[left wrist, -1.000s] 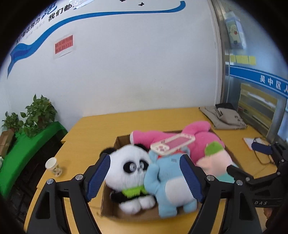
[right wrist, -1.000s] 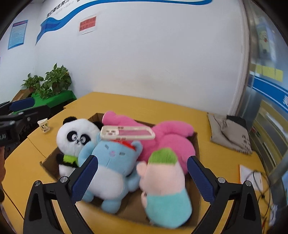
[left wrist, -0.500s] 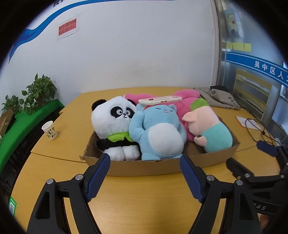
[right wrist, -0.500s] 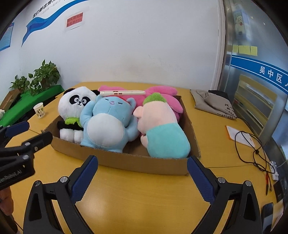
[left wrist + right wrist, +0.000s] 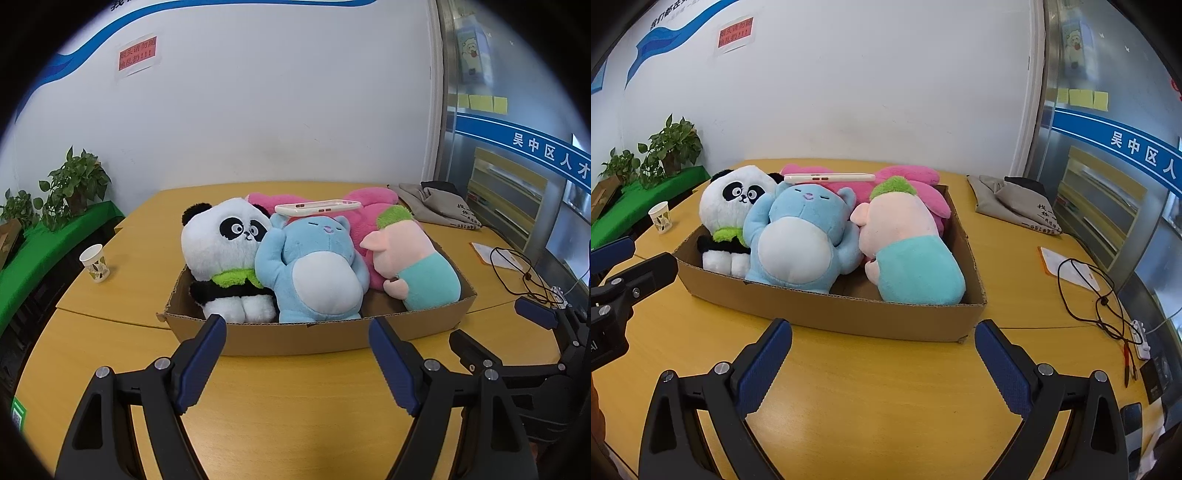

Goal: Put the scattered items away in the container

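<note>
Both tongs stand wide and hold nothing: the left tongs [image 5: 295,345] hang over bare table just short of the near wall of the cardboard box [image 5: 317,338], and the right tongs [image 5: 882,349] do the same toward the box's right corner, their blue pads touching neither card nor toy. A second ago both views looked down from above the box at the heap of toys; now both sit lower and further back, level with the box's side, so the hands have drawn away from it with nothing in them. That reads as a retreat after the last drop — the task looks as good as done. Inside the box the panda plush [image 5: 231,254] sits at the left, the blue plush [image 5: 314,273] beside it and touching, the pig-like plush in teal [image 5: 417,266] at the right, and a pink plush [image 5: 369,206] lies behind them. A pink-and-white phone case [image 5: 317,207] rests flat across the top of the blue plush's head — perched, not tucked in, and it may slide. On the table [image 5: 295,406] outside the box remain a paper cup [image 5: 95,263], a folded grey cloth bag [image 5: 1015,205] and a black cable [image 5: 1097,291], none of which look like scattered toys.
</note>
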{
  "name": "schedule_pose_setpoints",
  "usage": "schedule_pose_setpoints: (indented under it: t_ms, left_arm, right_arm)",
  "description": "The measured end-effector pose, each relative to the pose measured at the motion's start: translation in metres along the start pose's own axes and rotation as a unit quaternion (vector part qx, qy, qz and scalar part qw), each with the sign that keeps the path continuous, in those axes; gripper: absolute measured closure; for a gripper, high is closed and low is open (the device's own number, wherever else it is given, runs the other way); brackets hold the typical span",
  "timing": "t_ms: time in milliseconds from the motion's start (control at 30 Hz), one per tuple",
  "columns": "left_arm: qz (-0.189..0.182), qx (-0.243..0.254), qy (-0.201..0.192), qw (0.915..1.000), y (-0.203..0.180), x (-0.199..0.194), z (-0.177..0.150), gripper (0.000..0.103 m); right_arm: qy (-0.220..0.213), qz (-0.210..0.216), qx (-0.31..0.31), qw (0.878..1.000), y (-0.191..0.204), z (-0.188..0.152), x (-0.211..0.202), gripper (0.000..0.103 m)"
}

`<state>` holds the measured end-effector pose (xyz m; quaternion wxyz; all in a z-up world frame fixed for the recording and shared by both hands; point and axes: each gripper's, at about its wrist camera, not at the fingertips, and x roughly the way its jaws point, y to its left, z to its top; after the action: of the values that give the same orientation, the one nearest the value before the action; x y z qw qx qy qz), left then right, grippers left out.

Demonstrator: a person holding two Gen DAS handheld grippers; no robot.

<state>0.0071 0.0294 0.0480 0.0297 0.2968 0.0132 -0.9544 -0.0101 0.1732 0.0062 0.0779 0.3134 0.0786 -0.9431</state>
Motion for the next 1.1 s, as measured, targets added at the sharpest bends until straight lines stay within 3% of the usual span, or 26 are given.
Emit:
schedule_pose_setpoints:
  t_ms: [1100]
  left_arm:
    - [-0.003, 0.001, 0.013, 0.9999, 0.005, 0.015, 0.000, 0.024]
  right_arm:
    - [0.005, -0.003, -0.003, 1.000, -0.003, 0.003, 0.012, 0.002]
